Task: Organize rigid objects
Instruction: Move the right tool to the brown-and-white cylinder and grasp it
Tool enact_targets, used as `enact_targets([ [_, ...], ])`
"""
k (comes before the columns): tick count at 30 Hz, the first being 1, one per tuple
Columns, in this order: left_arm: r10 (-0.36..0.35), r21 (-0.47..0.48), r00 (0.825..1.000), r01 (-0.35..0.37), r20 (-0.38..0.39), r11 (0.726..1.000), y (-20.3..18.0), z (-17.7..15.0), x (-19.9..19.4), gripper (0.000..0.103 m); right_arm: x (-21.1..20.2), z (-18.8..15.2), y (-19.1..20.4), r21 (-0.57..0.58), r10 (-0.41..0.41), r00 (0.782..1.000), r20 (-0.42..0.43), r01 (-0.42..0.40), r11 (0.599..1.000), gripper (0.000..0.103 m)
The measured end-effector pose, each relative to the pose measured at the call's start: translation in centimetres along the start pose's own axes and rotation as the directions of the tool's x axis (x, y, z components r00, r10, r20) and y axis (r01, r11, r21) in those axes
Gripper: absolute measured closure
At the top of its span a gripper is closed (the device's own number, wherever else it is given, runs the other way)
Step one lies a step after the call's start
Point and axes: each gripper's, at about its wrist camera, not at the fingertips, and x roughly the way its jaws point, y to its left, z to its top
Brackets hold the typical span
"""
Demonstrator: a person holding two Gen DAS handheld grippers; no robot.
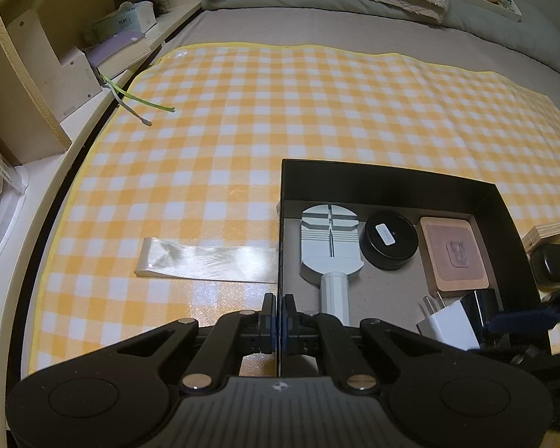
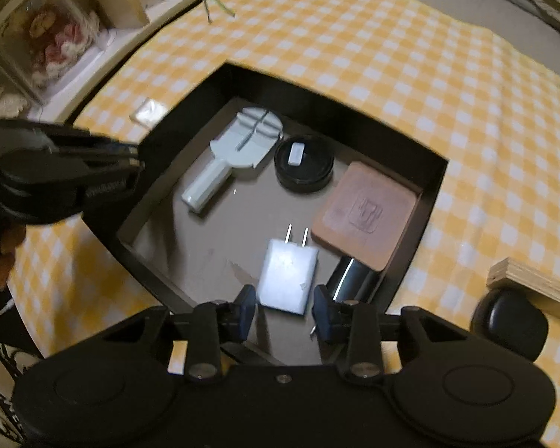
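On checkered cloth [image 1: 242, 130], left gripper [image 1: 279, 321] clamps the black box [image 1: 392, 175] wall; right gripper [image 2: 283, 308] gapes around the white charger [image 2: 287, 276].

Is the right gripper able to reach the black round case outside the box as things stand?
Probably yes: the right gripper is open and empty over the box, and the black round case lies uncovered on the cloth beside it.

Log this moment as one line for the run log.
left tool: shut on black box wall | right tool: open, straddling white charger in box | wood block, black case: outside
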Motion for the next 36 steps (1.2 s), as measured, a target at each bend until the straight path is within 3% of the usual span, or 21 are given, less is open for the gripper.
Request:
enact_targets([
  [1, 0.0, 0.0, 1.0, 0.0, 0.0, 1.0, 0.0, 0.0, 0.0, 0.1, -0.4, 0.1, -0.1, 0.007, 0.004, 1.0, 0.016, -0.004, 1.0, 0.066],
  [4, 0.0, -0.001, 1.0, 0.0, 0.0, 1.0, 0.0, 0.0, 0.0, 0.1, -2.2, 0.4, -0.7, 0.03, 0.016, 0.996, 0.085, -0.018, 0.999, 0.048],
  [6, -0.001, -0.002, 1.0, 0.001, 0.001, 1.0, 0.0, 0.0, 0.0, 0.1, -3.5, 0.6, -1.3, 0.046, 0.012, 0.99, 0.142, -0.019, 0.999, 0.029],
  [7, 0.0, -0.001, 1.0, 0.0, 0.0, 1.0, -0.1, 0.0, 0.0, 0.1, -4.1, 0.7, -1.6, 0.055, 0.003, 0.985, 0.17, -0.012, 0.998, 0.024],
  [13, 0.002, -0.001, 1.0, -0.002, 0.0, 1.0, -0.1, 0.0, 0.0, 0.1, -7.4, 1.0, -5.7, 0.167, -0.118, 0.934, 0.338, 0.064, 0.984, 0.003],
  [18, 0.0, -0.001, 1.0, 0.0, 0.0, 1.0, -0.1, 0.0, 0.0, 0.1, -8.7, -0.2, -10.6, 0.273, -0.271, 0.884, 0.382, 0.172, 0.947, 0.0],
  [26, 0.004, 0.002, 1.0, -0.004, 0.001, 1.0, -0.2, 0.1, -0.1, 0.1, -9.2, -3.8, -19.2, 0.453, -0.481, 0.806, 0.346, 0.306, 0.838, 0.0],
  [29, 0.004, 0.003, 1.0, -0.004, 0.001, 1.0, -0.3, 0.1, -0.1, 0.1, -8.7, -5.4, -22.3, 0.506, -0.532, 0.8, 0.277, 0.349, 0.789, 0.0],
  [36, 0.003, 0.0, 1.0, -0.003, -0.001, 1.0, -0.3, 0.1, -0.1, 0.1, -7.3, -8.5, -27.0, 0.587, -0.564, 0.815, 0.133, 0.394, 0.707, 0.0],
])
